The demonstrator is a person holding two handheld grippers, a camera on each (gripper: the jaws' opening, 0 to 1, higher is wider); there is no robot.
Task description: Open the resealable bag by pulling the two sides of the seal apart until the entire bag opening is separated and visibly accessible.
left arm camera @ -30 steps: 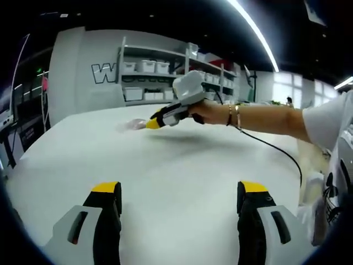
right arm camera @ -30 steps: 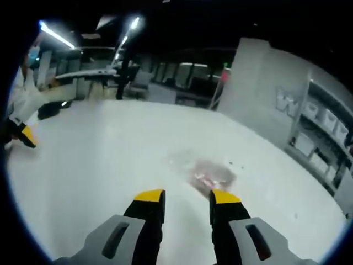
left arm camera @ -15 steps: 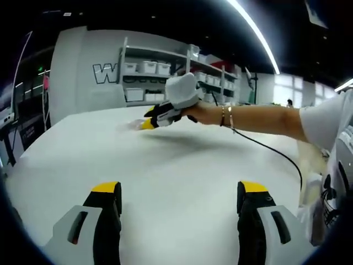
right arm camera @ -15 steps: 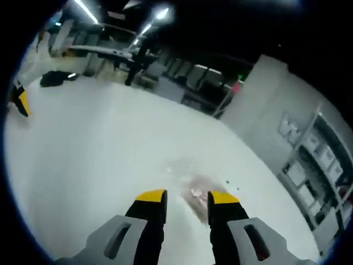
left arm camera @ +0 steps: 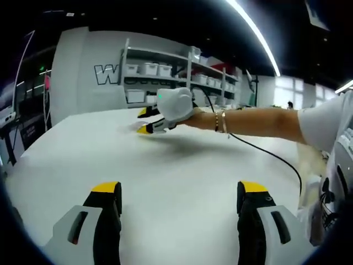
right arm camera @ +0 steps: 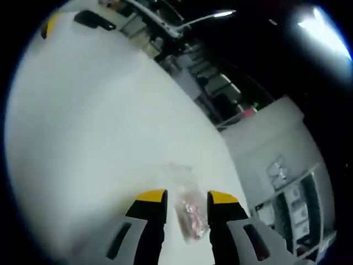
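Two grippers are in use. The right gripper (right arm camera: pixel 183 203) has its jaws apart, straddling the bag (right arm camera: pixel 186 208) on the white table (right arm camera: pixel 83 138). The bag lies between the yellow tips; whether either tip touches it cannot be told, and nothing is clamped. The left gripper (left arm camera: pixel 180 193) sits well back from the bag, jaws wide apart and holding nothing, just above the table.

Progress: judged from the pictures, the seal is not yet pulled apart. Gripping both sides and separating the whole opening remain.

The right gripper view shows the bag as clear plastic with small reddish contents. The left gripper view instead shows the person's hand (left arm camera: pixel 193 117) carrying the right gripper toward the bag, a bracelet (left arm camera: pixel 219 120) at the wrist, a trailing cable (left arm camera: pixel 265 152), and shelves (left arm camera: pixel 165 77) beyond the bag.
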